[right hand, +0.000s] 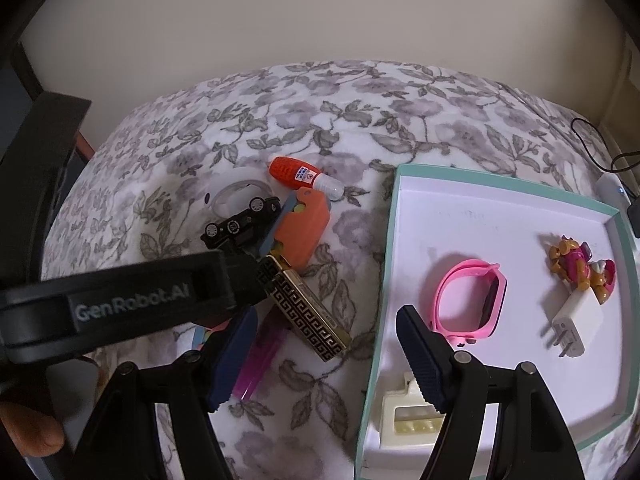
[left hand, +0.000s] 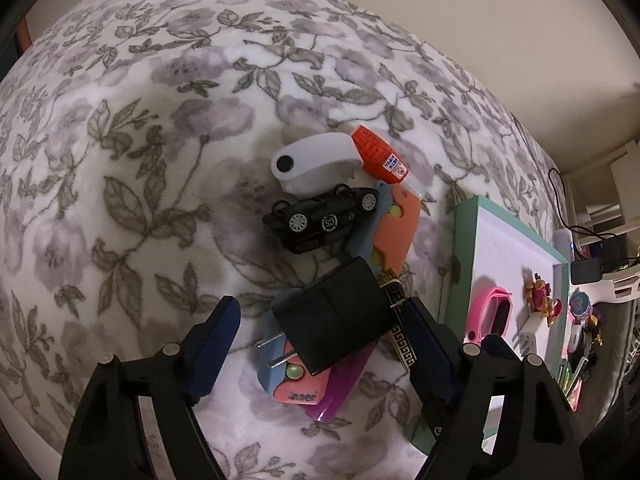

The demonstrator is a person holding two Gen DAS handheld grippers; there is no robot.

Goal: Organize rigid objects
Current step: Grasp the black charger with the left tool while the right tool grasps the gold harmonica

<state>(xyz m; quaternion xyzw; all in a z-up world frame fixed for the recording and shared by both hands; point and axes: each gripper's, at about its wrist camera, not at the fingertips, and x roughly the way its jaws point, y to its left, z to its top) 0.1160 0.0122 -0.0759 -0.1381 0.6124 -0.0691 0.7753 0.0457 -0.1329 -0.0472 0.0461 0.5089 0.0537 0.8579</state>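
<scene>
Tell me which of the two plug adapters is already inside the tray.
The white adapter, lying in the tray beside the toy figure. The black adapter lies on the blanket.

Premises: a domestic room, most likely a bedroom. The working surface is a soft, plush blanket printed with grey-purple flowers and leaves (left hand: pixel 168 128), spread over what appears to be a bed, its far edge close against a plain cream painted wall (right hand: pixel 320 12). Off the right edge of the bed, black cables and a black power adapter (left hand: pixel 586 270) lie beside white plastic furniture (left hand: pixel 612 168). Contents are household and children's items: a small black toy car (left hand: pixel 324 220), a pink child's wristband watch (right hand: pixel 472 300) and a small cartoon figurine (right hand: pixel 580 268) inside a shallow white cardboard tray with a mint-green rim (right hand: pixel 500 176).
</scene>
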